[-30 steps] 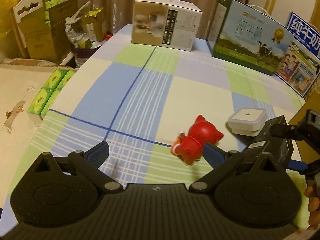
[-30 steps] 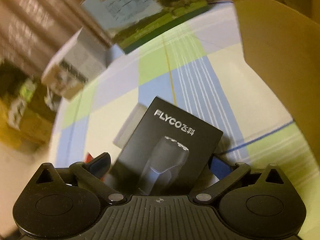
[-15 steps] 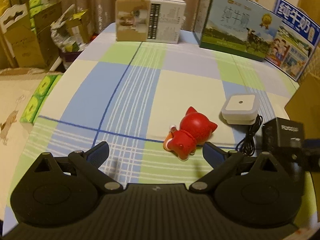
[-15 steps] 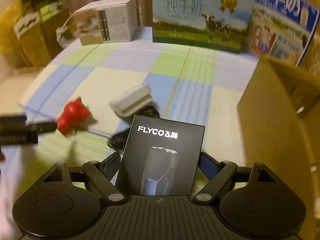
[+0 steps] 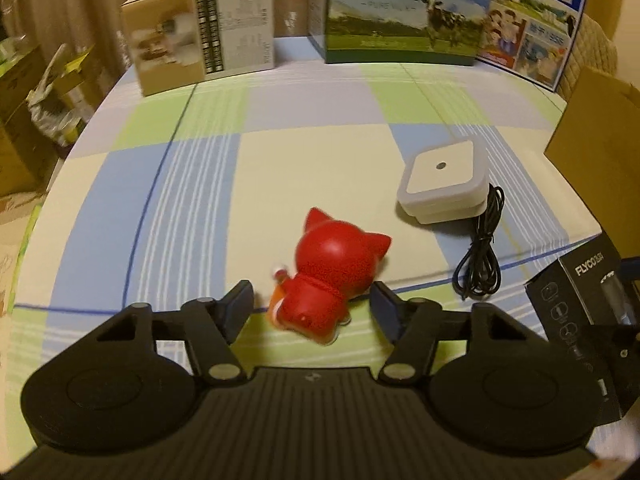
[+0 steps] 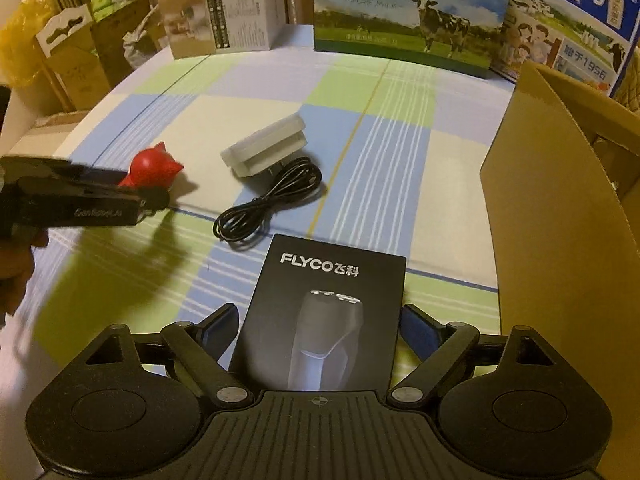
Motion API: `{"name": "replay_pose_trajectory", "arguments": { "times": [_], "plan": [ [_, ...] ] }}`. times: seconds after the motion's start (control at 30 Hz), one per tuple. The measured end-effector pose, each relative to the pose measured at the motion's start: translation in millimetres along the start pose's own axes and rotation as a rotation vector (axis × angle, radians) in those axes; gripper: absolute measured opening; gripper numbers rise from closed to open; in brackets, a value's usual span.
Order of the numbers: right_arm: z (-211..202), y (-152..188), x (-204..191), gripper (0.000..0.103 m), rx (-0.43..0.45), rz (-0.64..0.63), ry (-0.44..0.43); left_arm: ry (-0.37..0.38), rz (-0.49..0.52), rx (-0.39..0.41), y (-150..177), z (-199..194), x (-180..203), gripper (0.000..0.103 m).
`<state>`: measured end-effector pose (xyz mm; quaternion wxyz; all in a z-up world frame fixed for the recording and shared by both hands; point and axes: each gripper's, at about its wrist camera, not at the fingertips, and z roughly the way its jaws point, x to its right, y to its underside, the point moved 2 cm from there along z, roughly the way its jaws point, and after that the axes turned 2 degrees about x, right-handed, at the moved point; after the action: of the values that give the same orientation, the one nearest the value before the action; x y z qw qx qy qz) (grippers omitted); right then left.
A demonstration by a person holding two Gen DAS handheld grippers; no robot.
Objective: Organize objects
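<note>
Step in hand, as I read it: two pickups at once, both headed for the cardboard box on the right.

My left gripper is closing around the red toy, which lies on its side on the checked tablecloth. The toy sits between the fingers, but I see a gap on both sides, so no grasp yet. Next: finish the squeeze on the toy's body, then lift clear of the cloth.

My right gripper has the black shaver box between its fingers, and they're easing apart. There's a sliver of gap at each side; I can't tell for sure that it's gripped. Needs a firm re-clamp before it goes over the cardboard wall, or it slips.

Left on the cloth: the white plug adapter and the coiled black cable, touching each other, near the toy.

Count: one toy, one shaver box, one adapter, one cable, one open cardboard box. At the far edge, three printed cartons: one beige, two milk.
</note>
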<state>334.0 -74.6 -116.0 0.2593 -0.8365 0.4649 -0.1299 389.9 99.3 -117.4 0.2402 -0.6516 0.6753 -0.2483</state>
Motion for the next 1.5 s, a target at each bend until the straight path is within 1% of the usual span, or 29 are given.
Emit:
{"name": "replay_pose_trajectory", "arguments": {
  "times": [0.03, 0.2, 0.37, 0.53, 0.63, 0.77, 0.97, 1.03, 1.1, 1.13, 1.17, 1.23, 1.3, 1.43, 1.5],
  "plan": [
    [2, 0, -1, 0.085, -0.003, -0.002, -0.001, 0.004, 0.006, 0.003, -1, 2, 1, 0.053],
    [7, 3, 2, 0.085, -0.034, 0.01, -0.016, 0.007, 0.043, 0.022, -6, 8, 7, 0.052],
    [5, 3, 5, 0.082, -0.042, 0.031, -0.028, 0.011, 0.017, 0.015, -5, 7, 6, 0.051],
    [-7, 2, 4, 0.08, -0.015, 0.039, -0.035, 0.055, -0.057, -0.015, 4, -3, 5, 0.051],
    [-16, 6, 4, 0.08, -0.002, 0.048, -0.039, 0.077, -0.062, -0.033, 14, -13, 10, 0.051],
    [-29, 13, 6, 0.08, 0.014, 0.064, -0.038, 0.078, -0.025, -0.053, 30, -29, 20, 0.05],
    [-39, 21, 5, 0.08, 0.018, 0.075, -0.055, 0.1, 0.0, -0.077, 56, -57, 30, 0.051],
    [-41, 22, 4, 0.08, 0.02, 0.076, -0.058, 0.112, -0.002, -0.073, 62, -62, 31, 0.051],
    [-40, 21, 5, 0.08, 0.023, 0.081, -0.059, 0.104, 0.022, -0.063, 65, -66, 33, 0.052],
    [-40, 21, 5, 0.08, 0.023, 0.082, -0.059, 0.095, 0.041, -0.048, 65, -68, 33, 0.056],
    [-39, 21, 5, 0.08, 0.021, 0.083, -0.06, 0.083, 0.066, -0.025, 65, -71, 33, 0.063],
    [-37, 21, 5, 0.08, 0.016, 0.082, -0.061, 0.073, 0.105, 0.011, 63, -73, 33, 0.067],
    [-35, 21, 5, 0.08, 0.012, 0.082, -0.063, 0.08, 0.14, 0.029, 60, -72, 34, 0.067],
    [-35, 20, 6, 0.08, 0.01, 0.088, -0.073, 0.125, 0.172, 0.013, 58, -64, 40, 0.065],
    [-34, 20, 5, 0.08, 0.008, 0.088, -0.078, 0.135, 0.196, 0.0, 58, -58, 45, 0.058]
  ]
}}
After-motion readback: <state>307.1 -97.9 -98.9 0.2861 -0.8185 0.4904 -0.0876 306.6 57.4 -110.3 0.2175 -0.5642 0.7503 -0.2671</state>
